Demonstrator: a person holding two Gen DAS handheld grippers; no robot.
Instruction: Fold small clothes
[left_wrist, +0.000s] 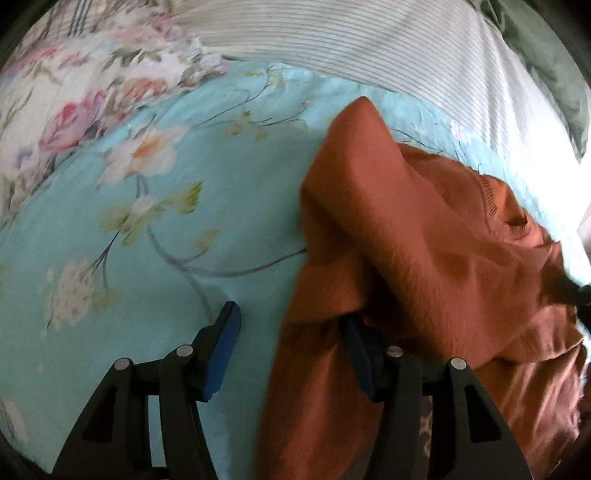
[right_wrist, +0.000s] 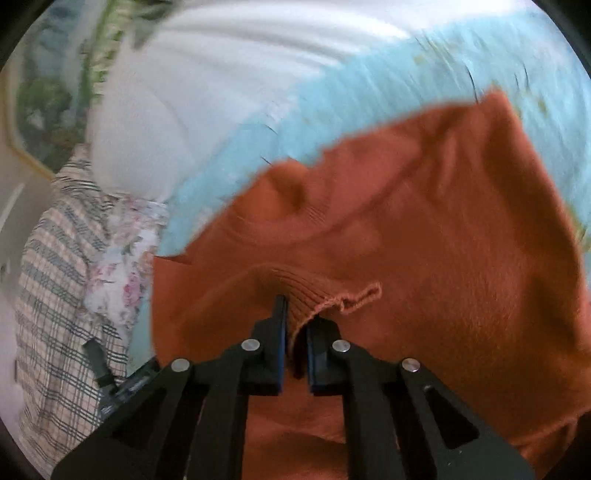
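Observation:
A rust-orange knit garment (left_wrist: 424, 258) lies bunched on a light-blue floral bedsheet (left_wrist: 184, 258). My left gripper (left_wrist: 291, 325) is open; its left pad is bare over the sheet and the garment's edge drapes over its right finger, hiding the tip. In the right wrist view the garment (right_wrist: 424, 240) fills the middle and right. My right gripper (right_wrist: 295, 317) is shut on the garment's ribbed hem (right_wrist: 314, 295), which bunches between the pads, and holds the cloth lifted off the sheet (right_wrist: 351, 92).
A white striped cover (left_wrist: 369, 40) lies across the far side of the bed. A floral quilt (left_wrist: 74, 92) is at the far left. A plaid cloth (right_wrist: 62, 295) and a white pillow (right_wrist: 184, 92) show to the left in the right wrist view.

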